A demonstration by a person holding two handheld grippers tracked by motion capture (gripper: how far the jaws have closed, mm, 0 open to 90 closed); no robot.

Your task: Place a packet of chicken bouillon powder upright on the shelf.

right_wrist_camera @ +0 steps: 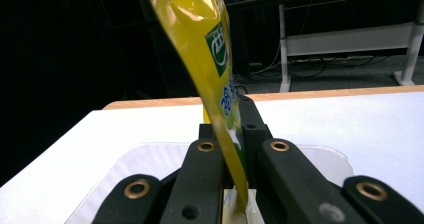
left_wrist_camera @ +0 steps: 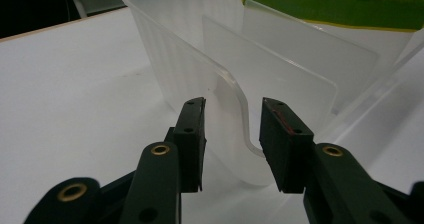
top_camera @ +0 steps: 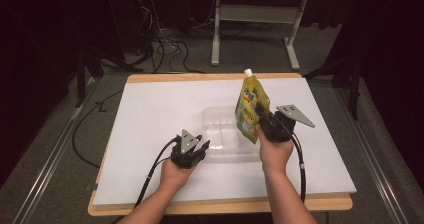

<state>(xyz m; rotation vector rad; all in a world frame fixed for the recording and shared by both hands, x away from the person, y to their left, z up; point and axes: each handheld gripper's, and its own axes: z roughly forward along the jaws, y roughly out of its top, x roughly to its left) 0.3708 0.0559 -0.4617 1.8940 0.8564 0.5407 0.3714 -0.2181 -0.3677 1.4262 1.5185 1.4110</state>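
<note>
A yellow-green drink pouch (top_camera: 251,105) with a white spout stands upright over the right part of a clear plastic container (top_camera: 222,131). My right gripper (top_camera: 264,122) is shut on the pouch's right edge; in the right gripper view the pouch (right_wrist_camera: 200,39) rises from between the closed jaws of this gripper (right_wrist_camera: 231,134). My left gripper (top_camera: 202,146) is at the container's near left corner. In the left gripper view it (left_wrist_camera: 232,111) is open, its jaws straddling the container's rim (left_wrist_camera: 239,91) with gaps on both sides. The pouch's bottom (left_wrist_camera: 330,6) shows behind the inner dividers.
The container sits in the middle of a white board (top_camera: 150,114) on a wooden table top (top_camera: 215,77). Cables (top_camera: 165,44) lie on the floor beyond the table, with a desk frame (top_camera: 255,14) farther back.
</note>
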